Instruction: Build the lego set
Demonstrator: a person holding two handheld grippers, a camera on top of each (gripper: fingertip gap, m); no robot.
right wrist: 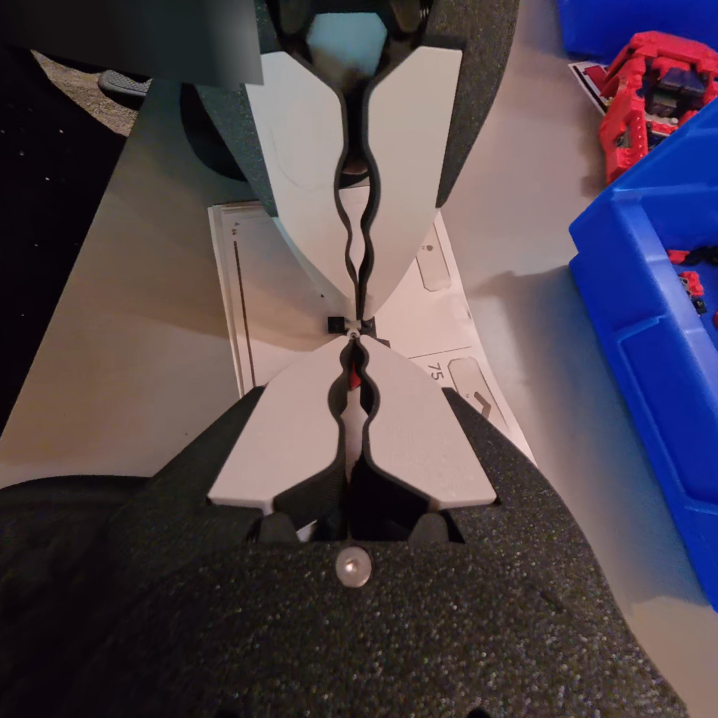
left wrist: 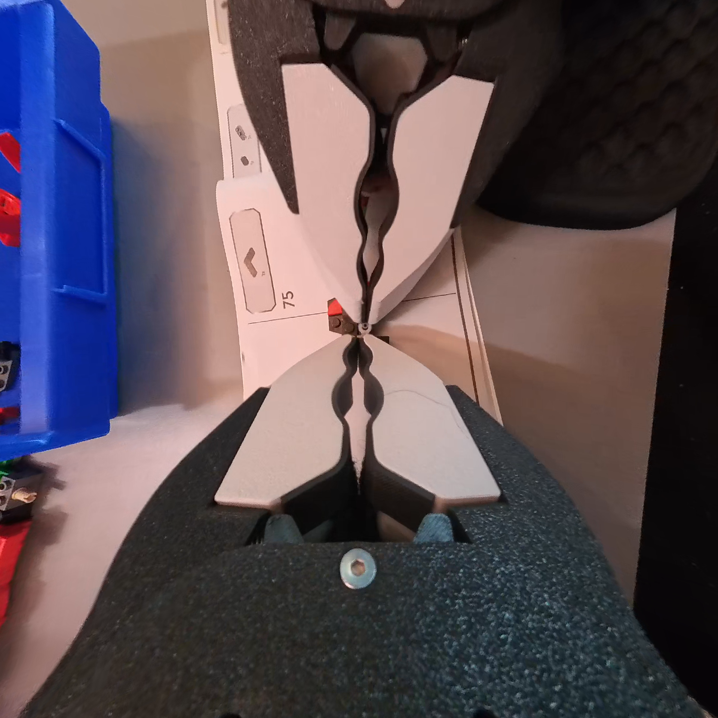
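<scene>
My left gripper (left wrist: 358, 338) and right gripper (right wrist: 353, 340) are both shut and meet tip to tip above the open instruction booklet (left wrist: 268, 349). Between the tips is a small black piece (left wrist: 338, 325) with a red piece (left wrist: 333, 307) on it, and a tiny white round piece (left wrist: 364, 327). The left gripper appears shut on the black piece's end. The right gripper (left wrist: 367, 311) appears shut on the white round piece (right wrist: 352, 333), which touches the black piece (right wrist: 335, 324). In the right wrist view the red piece (right wrist: 354, 379) shows through the gap between the right fingers, and the left gripper (right wrist: 359, 311) comes in from the top.
A blue parts bin (left wrist: 58, 233) with red and black pieces stands beside the booklet; it also shows in the right wrist view (right wrist: 660, 330). A red partly built model (right wrist: 641, 97) lies behind it. Loose pieces (left wrist: 11, 497) lie by the bin. The table edge (left wrist: 660, 388) runs along the right. The tips of both grippers are at nearly the same place.
</scene>
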